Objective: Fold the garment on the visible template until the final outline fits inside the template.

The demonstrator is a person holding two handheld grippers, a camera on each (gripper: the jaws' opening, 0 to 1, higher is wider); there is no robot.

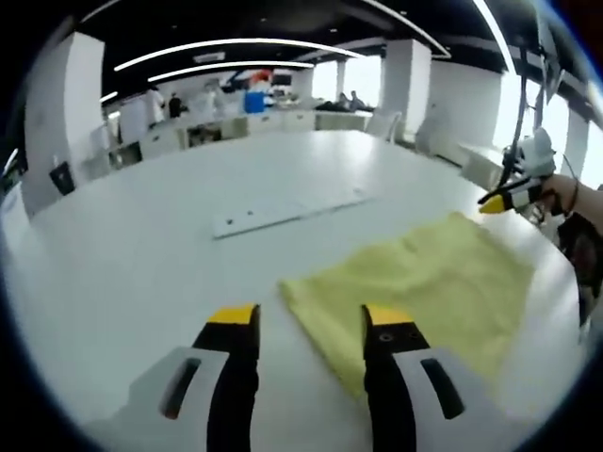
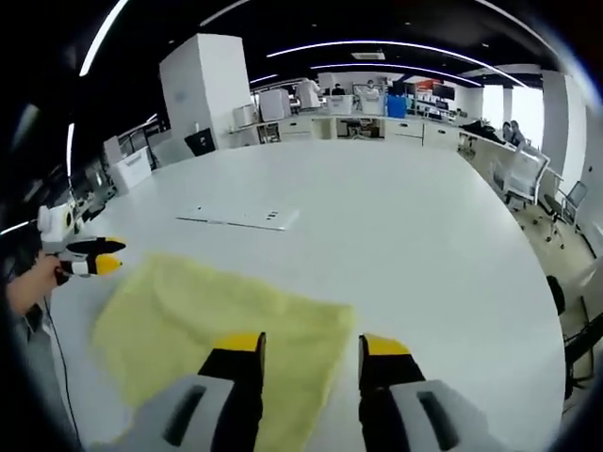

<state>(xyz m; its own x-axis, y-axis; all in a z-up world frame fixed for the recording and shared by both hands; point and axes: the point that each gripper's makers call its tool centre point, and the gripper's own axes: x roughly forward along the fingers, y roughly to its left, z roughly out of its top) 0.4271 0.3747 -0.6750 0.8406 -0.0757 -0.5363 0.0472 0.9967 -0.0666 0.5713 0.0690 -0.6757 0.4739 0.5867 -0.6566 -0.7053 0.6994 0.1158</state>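
A pale yellow garment lies flat and folded on the white table. In the left gripper view my left gripper hovers open over the garment's near corner, holding nothing. My right gripper shows at the far right edge beyond the cloth, held by a hand. In the right gripper view the garment spreads left of centre, and my right gripper stands open above its near edge with nothing gripped. My left gripper appears at the left, off the cloth's far corner.
A flat white strip with small holes lies on the table beyond the garment, also seen as the strip. Office chairs stand along the table's edge. Desks and people are far off in the background.
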